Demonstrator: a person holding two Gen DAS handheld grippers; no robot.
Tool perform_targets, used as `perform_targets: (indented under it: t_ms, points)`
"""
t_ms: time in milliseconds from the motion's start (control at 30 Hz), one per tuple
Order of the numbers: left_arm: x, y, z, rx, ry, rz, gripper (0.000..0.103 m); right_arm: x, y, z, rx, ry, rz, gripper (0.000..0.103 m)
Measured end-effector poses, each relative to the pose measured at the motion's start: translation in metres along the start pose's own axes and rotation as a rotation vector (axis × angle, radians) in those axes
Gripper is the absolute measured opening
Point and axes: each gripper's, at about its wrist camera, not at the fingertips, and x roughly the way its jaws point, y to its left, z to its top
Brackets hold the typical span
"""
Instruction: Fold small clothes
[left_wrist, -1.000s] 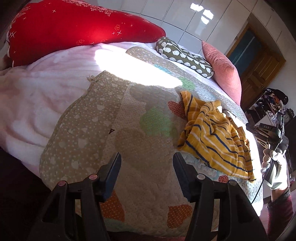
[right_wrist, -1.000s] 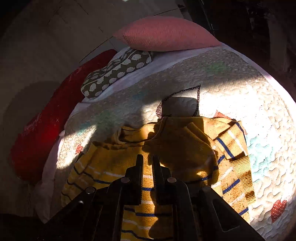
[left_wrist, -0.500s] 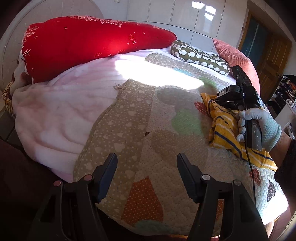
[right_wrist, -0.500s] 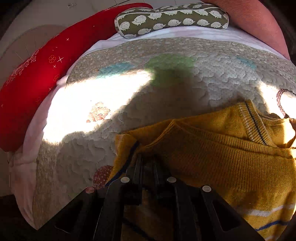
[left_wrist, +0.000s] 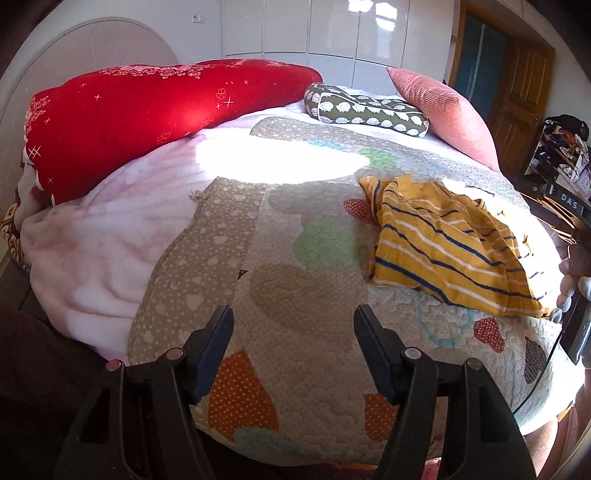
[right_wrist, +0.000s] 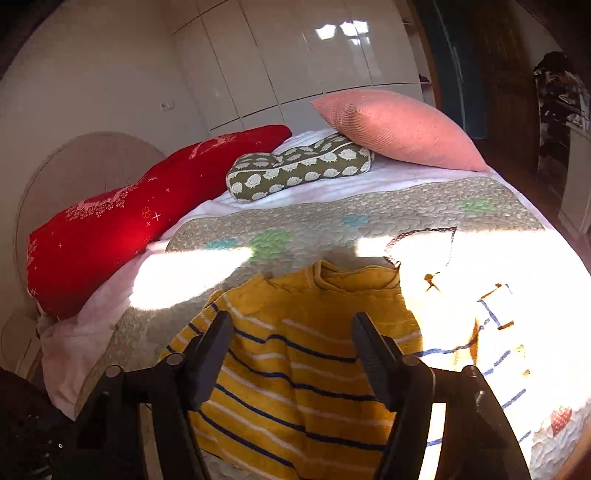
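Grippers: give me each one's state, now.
Left gripper: open, holding nothing.
Right gripper: open, empty, above the yellow striped sweater.

Left gripper (left_wrist: 293, 323) jaws spread wide, right gripper (right_wrist: 290, 330) likewise, apparently empty

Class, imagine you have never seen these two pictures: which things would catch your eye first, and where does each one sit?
The yellow striped sweater lies crumpled on the patchwork quilt, straight ahead of the open right gripper. A big red pillow glows at the head of the bed, left of the hedgehog-print cushion and the pink pillow. A bright sun patch crosses the quilt.
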Motion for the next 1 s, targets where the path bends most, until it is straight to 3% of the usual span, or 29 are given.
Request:
perform_targets:
  t_ms: [33, 67, 100, 167, 233, 333, 467, 600, 767, 900, 1000]
  points:
    - [-0.002, -0.008, 0.001, 0.016, 0.000, -0.008, 0.067, -0.011, -0.028, -0.005, 0.084, -0.012, 0.004, 0.102]
    - [-0.004, -0.017, 0.002, 0.031, -0.001, -0.016, 0.067, -0.015, -0.056, -0.010, 0.179, 0.033, 0.024, 0.100]
    - [-0.007, -0.025, 0.003, 0.048, -0.004, -0.023, 0.067, -0.015, -0.081, -0.016, 0.259, 0.098, 0.037, 0.087]
    - [-0.012, -0.044, 0.004, 0.089, -0.015, -0.027, 0.068, -0.034, -0.117, -0.030, 0.315, 0.103, -0.001, 0.071]
    - [-0.016, -0.062, 0.006, 0.135, -0.027, -0.025, 0.073, -0.059, -0.135, -0.041, 0.296, 0.055, -0.057, 0.071]
    - [-0.016, -0.092, 0.011, 0.200, -0.031, -0.034, 0.074, -0.086, -0.162, -0.058, 0.330, 0.009, -0.060, 0.071]
    - [-0.003, -0.136, 0.029, 0.253, 0.011, -0.149, 0.074, -0.100, -0.196, -0.079, 0.419, 0.005, -0.038, 0.071]
    - [0.023, -0.193, 0.055, 0.316, 0.077, -0.259, 0.074, -0.096, -0.203, -0.092, 0.485, 0.019, 0.043, 0.071]
    - [0.071, -0.273, 0.092, 0.412, 0.165, -0.335, 0.074, -0.076, -0.196, -0.098, 0.473, 0.060, 0.086, 0.072]
    - [0.119, -0.332, 0.117, 0.402, 0.293, -0.427, 0.074, -0.057, -0.192, -0.108, 0.492, 0.102, 0.120, 0.073]
    - [0.153, -0.375, 0.129, 0.379, 0.363, -0.460, 0.074, -0.051, -0.182, -0.112, 0.445, 0.096, 0.097, 0.077]
